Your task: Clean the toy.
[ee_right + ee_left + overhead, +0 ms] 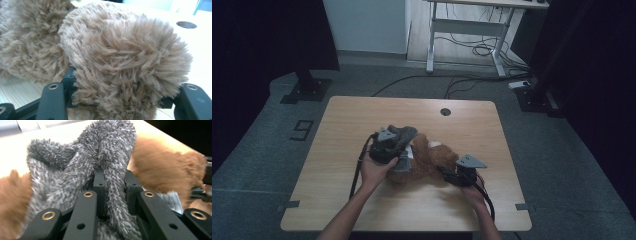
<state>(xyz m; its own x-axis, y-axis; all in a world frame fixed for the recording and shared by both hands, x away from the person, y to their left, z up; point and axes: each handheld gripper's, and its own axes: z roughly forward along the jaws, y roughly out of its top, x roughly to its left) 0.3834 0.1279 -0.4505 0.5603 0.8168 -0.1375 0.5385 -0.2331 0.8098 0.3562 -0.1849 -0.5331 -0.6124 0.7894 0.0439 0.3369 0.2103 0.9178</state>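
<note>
A brown teddy bear (432,159) lies in the middle of the wooden table (337,200), with a grey fuzzy garment (406,134) over its left part. My left gripper (387,146) is shut on a fold of that grey garment (75,167), which is pinched between the jaws of the left gripper (113,181); brown fur of the bear (165,167) lies behind. My right gripper (447,172) is at the bear's right side. In the right gripper view a rounded brown plush limb (130,57) sits between the jaws of the right gripper (120,100), which are closed against it.
A round cable hole (445,111) is in the table near its far edge. Beyond the table stand a white desk frame (472,30) with loose cables on the floor, and two black stand bases (307,90). A "9" marking (302,130) is on the floor at left.
</note>
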